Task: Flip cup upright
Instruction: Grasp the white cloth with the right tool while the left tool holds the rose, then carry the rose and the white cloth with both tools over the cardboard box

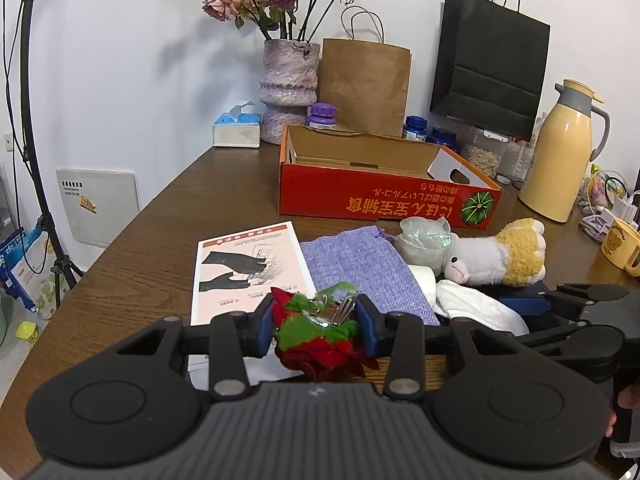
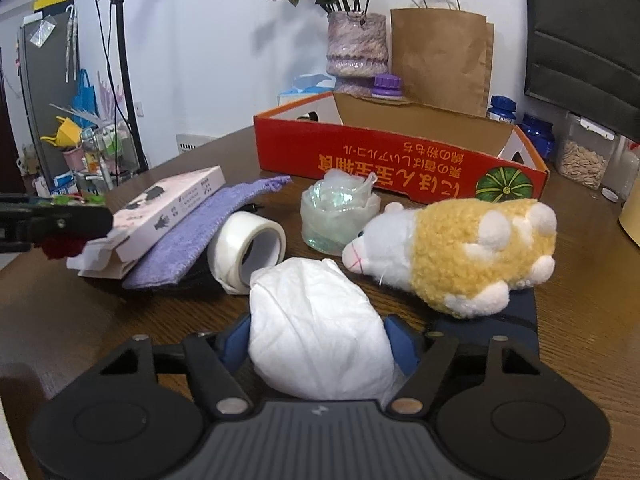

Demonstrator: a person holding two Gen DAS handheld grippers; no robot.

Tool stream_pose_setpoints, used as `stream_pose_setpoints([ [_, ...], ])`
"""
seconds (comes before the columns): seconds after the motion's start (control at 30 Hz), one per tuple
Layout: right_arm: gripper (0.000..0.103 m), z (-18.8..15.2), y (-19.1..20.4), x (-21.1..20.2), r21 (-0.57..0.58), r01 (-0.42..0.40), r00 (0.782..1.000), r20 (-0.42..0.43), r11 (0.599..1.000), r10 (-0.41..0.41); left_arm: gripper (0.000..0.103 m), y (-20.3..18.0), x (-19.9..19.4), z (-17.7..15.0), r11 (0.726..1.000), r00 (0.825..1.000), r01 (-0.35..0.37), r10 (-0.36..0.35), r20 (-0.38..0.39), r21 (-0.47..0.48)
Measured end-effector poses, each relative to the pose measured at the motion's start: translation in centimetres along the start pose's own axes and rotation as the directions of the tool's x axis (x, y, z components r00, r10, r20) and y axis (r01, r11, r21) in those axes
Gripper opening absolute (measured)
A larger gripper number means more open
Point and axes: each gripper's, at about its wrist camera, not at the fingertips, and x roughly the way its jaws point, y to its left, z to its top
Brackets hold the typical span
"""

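While the left gripper (image 1: 316,316) pinches a red-and-green fabric flower clip (image 1: 320,332) between its blue pads, the right gripper (image 2: 320,344) closes on a white crumpled wad (image 2: 320,332), paper or cloth, cannot tell. Yellow bear cup (image 1: 622,246) stands at the far right table (image 1: 140,240) edge, well apart from both grippers, handle side partly cut off. Plush hamster (image 2: 472,256) lies just beyond the wad, tape roll (image 2: 248,252) beside it.
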Motion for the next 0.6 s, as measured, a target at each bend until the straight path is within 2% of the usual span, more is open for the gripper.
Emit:
stream_pose_setpoints([
  [0.33, 0.069, 1.2, 0.4, -2.7, -0.003, 0.020, 0.997, 0.077, 1.000, -0.019, 0.042, -0.4, 0.3, 1.5, 1.000, 1.000, 0.004, -0.004, 0.020, 0.005],
  [0.6, 0.069, 3.1, 0.0, -3.9, 0.014, 0.045, 0.990, 0.132, 0.999, -0.047, 0.042, -1.4, 0.7, 4.0, 1.000, 0.999, 0.009, -0.011, 0.053, 0.029],
])
